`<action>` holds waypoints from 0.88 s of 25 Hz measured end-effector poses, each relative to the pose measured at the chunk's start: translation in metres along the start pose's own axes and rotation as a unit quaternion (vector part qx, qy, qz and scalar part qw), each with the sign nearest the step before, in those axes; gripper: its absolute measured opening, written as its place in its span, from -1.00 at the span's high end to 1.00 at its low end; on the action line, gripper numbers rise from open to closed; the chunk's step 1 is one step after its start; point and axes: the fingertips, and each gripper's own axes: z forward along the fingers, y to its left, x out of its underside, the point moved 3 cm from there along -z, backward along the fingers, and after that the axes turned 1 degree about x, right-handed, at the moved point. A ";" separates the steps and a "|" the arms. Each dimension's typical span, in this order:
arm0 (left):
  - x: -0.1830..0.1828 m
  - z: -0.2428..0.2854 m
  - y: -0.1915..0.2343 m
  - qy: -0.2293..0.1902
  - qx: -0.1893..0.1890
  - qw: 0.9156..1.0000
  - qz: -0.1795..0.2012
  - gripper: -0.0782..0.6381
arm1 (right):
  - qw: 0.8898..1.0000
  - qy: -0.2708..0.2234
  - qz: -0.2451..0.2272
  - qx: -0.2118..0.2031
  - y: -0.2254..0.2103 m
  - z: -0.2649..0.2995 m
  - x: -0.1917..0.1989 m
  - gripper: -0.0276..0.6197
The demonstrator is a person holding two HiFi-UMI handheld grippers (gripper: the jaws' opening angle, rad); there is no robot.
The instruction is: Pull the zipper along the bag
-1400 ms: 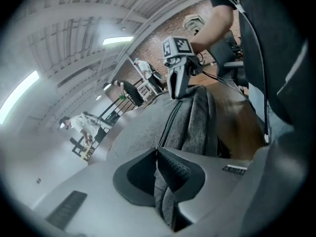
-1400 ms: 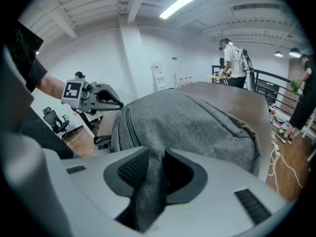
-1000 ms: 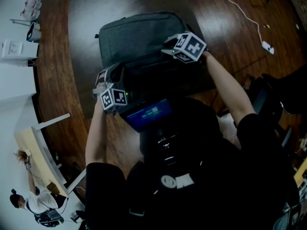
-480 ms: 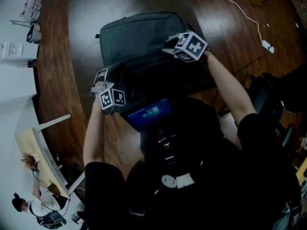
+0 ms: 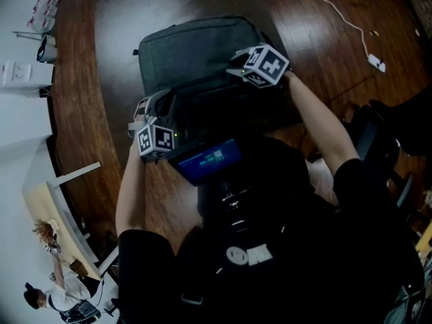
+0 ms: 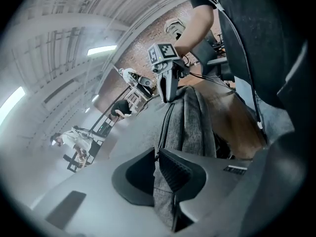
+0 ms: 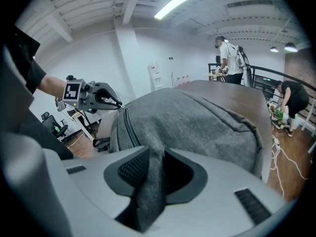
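Found grey bag (image 5: 196,49) lying flat on table (image 5: 121,12), close to its near edge, just ahead of the torso. Traced zipper (image 7: 127,127) as a dark line along the bag's near side, running from one gripper to the other. Read left gripper (image 6: 157,154) as nearly closed, jaws just now closing further, pinching a thin edge of bag fabric beside the zipper line, pads pressed on the cloth. Placed it at the bag's near-left corner, tilted nose-down, marker cube toward the body, left forearm (image 5: 129,194) rising from the lower left, elbow bent and kept by the side. Read right gripper (image 7: 157,154) as standing wide yet gripping: thick fold of bag fabric filling the gap between the ribbed pads, jaws just now closing a little. Placed it over the bag's near-right part, also angled down, cube uppermost, right forearm (image 5: 317,123) bare below a dark sleeve, stretched forward and inward across the table's near edge. Saw each gripper from the other's camera at the far end of the zipper, well apart. Could not make out the zipper pull in any view. Noted blue screen (image 5: 209,158) on the chest between the arms, white cable (image 5: 331,5) on the floor past the table's right edge, person (image 7: 229,53) standing beyond the table's far end.
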 end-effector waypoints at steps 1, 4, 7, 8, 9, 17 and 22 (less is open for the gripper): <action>-0.002 0.000 0.000 -0.002 0.001 1.000 -0.003 0.67 | 1.000 -0.001 0.001 -0.001 0.001 0.000 0.000 0.55; -0.002 0.000 0.000 -0.003 0.001 1.000 -0.010 0.67 | 1.000 -0.003 0.001 -0.002 0.004 0.001 -0.002 0.55; -0.001 -0.004 0.003 -0.006 -0.006 1.000 -0.010 0.67 | 1.000 -0.004 -0.003 -0.002 0.006 0.002 -0.004 0.55; -0.002 -0.004 0.003 -0.007 -0.006 1.000 -0.010 0.67 | 1.000 -0.004 -0.004 -0.002 0.007 0.002 -0.004 0.55; -0.004 -0.005 0.003 -0.008 -0.006 1.000 -0.010 0.67 | 1.000 -0.003 -0.005 -0.001 0.007 0.002 -0.004 0.55; -0.014 -0.013 0.005 -0.017 0.006 1.000 -0.013 0.67 | 1.000 0.003 -0.024 0.004 0.011 0.003 -0.005 0.56; -0.014 -0.008 0.006 -0.015 0.000 0.999 -0.031 0.67 | 0.993 0.045 -0.105 0.042 0.010 0.006 0.001 0.60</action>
